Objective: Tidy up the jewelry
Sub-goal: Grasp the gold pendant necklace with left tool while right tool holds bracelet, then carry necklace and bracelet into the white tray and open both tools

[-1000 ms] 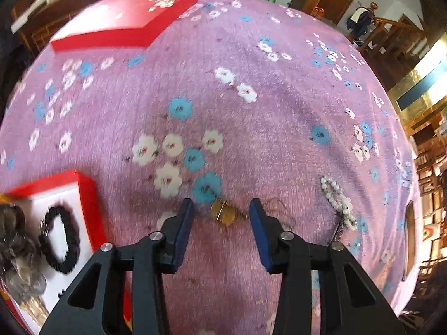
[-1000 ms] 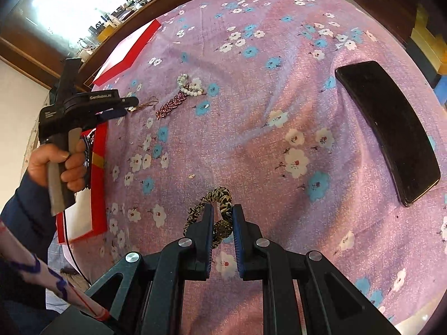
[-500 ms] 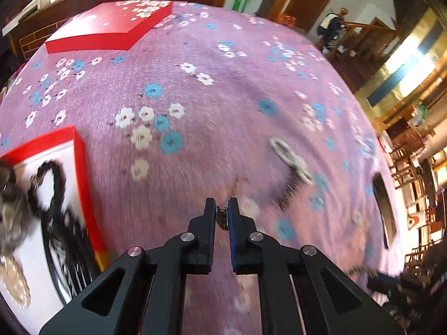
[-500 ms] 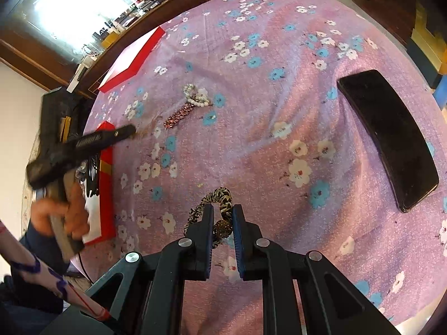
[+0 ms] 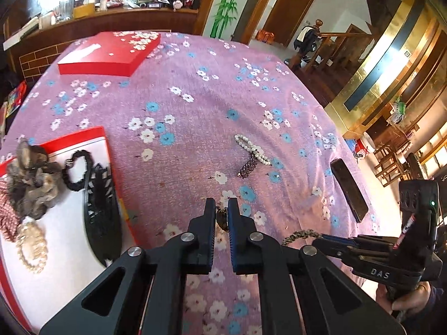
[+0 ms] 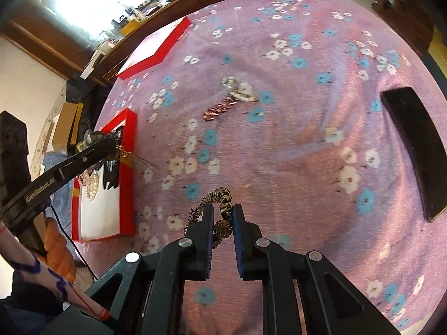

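Observation:
My left gripper point(image 5: 220, 209) is shut on a gold pendant necklace point(image 5: 222, 220), held above the purple cloth just right of the open red box point(image 5: 106, 145). In the right wrist view the left gripper point(image 6: 113, 146) hangs by the box's red rim point(image 6: 131, 139), with the gold chain point(image 6: 139, 157) dangling from it. My right gripper point(image 6: 222, 213) is shut on a leopard-pattern braided bracelet point(image 6: 222, 195) at its round gold charm. From the left wrist view, the right gripper point(image 5: 321, 240) and the bracelet point(image 5: 299, 234) appear at the lower right.
The box holds a scrunchie point(image 5: 30, 178), a black bracelet point(image 5: 78, 170), a black comb point(image 5: 100, 212) and a pearl bracelet point(image 5: 30, 247). A white bead bracelet point(image 5: 251, 148) and purple beaded piece point(image 5: 248, 165) lie mid-table. A black slab point(image 6: 413, 145) lies right, a red lid point(image 5: 111, 55) at the back.
The left gripper closed on the gold necklace, lifted it off the cloth and carried it toward the red box. The right gripper rose slightly, still holding the braided bracelet.

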A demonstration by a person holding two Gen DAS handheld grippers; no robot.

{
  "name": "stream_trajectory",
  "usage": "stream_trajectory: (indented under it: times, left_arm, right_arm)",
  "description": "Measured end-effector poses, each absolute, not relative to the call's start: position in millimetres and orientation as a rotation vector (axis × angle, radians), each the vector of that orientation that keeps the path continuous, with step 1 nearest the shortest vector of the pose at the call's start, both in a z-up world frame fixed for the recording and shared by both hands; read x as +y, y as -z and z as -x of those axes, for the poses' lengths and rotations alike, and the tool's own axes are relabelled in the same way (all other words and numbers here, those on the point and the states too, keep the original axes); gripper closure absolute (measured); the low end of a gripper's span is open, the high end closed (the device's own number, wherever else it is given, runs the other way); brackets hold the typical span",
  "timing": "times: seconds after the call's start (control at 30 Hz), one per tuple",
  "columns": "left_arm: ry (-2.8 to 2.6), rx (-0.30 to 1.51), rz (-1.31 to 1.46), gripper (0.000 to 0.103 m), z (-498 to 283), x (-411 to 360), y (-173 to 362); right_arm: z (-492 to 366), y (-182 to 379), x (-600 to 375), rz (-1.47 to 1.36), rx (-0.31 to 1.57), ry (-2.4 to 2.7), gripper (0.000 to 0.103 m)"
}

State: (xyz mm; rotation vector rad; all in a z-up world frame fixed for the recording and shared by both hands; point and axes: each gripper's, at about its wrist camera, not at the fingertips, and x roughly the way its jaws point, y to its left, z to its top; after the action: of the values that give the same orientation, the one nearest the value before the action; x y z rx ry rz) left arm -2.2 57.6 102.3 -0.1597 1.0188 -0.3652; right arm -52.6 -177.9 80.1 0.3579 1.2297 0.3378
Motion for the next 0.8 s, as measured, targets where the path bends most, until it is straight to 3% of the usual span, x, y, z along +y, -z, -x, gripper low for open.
stream_trajectory:
  times: [0.8]
  left_arm:
    - [0.178, 0.966, 0.224, 0.095, 58.0, 160.7, -115.0]
  right_arm:
    - [47.6, -107.2, -50.3, -0.188, 1.175, -0.598, 0.089]
